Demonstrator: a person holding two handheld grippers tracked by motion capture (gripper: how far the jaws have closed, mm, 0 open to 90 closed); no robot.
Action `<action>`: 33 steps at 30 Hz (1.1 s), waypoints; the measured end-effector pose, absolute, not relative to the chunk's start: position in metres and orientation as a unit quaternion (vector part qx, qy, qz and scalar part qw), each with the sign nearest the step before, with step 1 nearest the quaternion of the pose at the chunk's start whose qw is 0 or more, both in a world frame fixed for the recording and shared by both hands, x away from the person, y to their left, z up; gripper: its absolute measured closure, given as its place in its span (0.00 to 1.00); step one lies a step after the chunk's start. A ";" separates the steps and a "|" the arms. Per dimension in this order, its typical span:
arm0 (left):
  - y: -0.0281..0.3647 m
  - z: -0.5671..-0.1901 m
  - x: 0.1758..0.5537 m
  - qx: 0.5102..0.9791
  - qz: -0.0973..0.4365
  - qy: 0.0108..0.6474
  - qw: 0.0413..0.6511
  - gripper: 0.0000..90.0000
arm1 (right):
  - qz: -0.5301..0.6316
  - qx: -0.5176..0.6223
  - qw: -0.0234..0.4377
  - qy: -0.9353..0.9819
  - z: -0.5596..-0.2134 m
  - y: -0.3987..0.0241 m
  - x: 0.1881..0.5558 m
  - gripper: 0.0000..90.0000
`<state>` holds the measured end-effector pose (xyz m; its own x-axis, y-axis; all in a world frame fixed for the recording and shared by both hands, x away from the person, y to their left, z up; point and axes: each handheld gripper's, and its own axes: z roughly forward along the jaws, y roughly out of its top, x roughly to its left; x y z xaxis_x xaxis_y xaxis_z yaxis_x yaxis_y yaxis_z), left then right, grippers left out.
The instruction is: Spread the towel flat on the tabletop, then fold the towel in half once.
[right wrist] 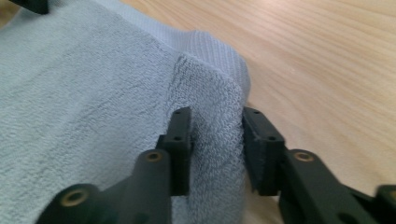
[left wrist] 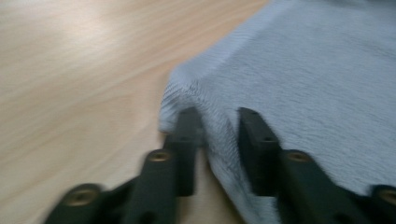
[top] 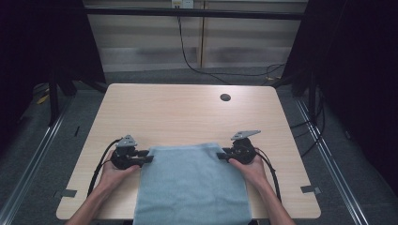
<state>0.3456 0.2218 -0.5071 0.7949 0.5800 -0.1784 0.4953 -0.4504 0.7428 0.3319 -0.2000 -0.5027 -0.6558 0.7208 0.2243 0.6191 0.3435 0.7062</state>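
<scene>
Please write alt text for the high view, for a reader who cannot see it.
A person's two hands hold the left gripper and the right gripper at the two far corners of a light blue towel, which lies on a pale wooden table. The towel's near edge hangs over the table's front.

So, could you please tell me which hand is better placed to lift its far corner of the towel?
Probably the right. The right claw straddles a raised fold at the towel corner, fabric filling the gap. The left claw also straddles its corner, but its picture is blurred, so its grip is less certain.
</scene>
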 end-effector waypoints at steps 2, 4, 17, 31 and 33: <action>0.221 -0.507 0.345 0.851 0.049 0.314 0.418 0.91 | 0.414 0.413 0.051 0.810 -0.501 -0.201 0.331 0.91; 0.220 -0.508 0.347 0.846 0.034 0.318 0.426 0.94 | 0.429 0.414 0.052 0.801 -0.498 -0.202 0.330 0.94; 0.226 -0.468 0.358 0.794 0.032 0.324 0.513 0.95 | 0.496 0.412 0.077 0.760 -0.463 -0.221 0.328 0.95; 0.219 -0.399 0.396 0.767 0.082 0.319 0.551 0.95 | 0.523 0.408 0.141 0.735 -0.398 -0.227 0.369 0.95; 0.216 -0.383 0.406 0.762 0.092 0.317 0.558 0.95 | 0.525 0.410 0.149 0.730 -0.386 -0.230 0.377 0.95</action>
<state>0.4056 0.2164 -0.3828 0.7826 0.5849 -0.2131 0.3797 -0.1772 0.9080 0.3769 -0.2297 -0.3858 -0.6187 0.7563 0.2129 0.4422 0.1112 0.8900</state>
